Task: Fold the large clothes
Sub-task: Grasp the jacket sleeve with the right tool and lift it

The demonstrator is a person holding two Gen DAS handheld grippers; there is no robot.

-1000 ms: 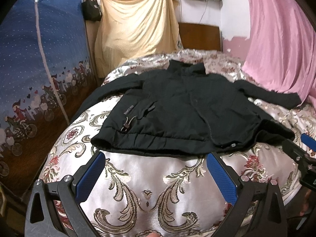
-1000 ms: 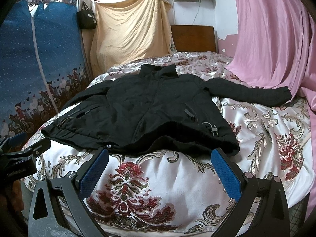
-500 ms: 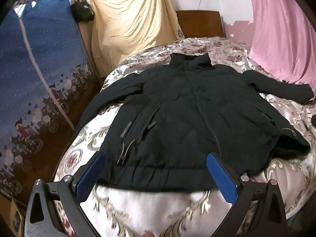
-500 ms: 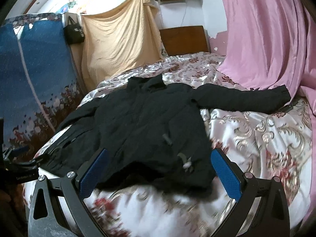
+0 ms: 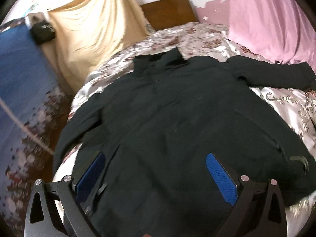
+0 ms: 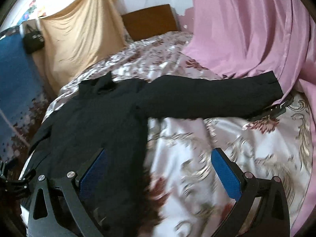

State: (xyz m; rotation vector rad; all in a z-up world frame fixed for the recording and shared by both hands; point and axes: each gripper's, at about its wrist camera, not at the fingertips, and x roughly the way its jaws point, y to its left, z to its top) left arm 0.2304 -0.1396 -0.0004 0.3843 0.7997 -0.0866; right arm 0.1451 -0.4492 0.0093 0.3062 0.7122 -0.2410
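Both tongs are seen with jaws spread wide and nothing held between the blue pads. Left gripper [image 5: 156,174] is positioned over the lower body of the black padded zip-front jacket [image 5: 177,122]; right gripper [image 6: 160,172] straddles the jacket's side edge, one pad over dark fabric, the other over the floral satin bedspread [image 6: 246,138]. Contact with the fabric cannot be determined. The jacket is laid flat, front up, collar toward the wooden headboard [image 5: 167,9], with one sleeve [image 6: 207,102] extended toward the pink curtain [image 6: 246,29]. No fold is visible. The task is judged to be at its start: sleeves and body remain to be folded.
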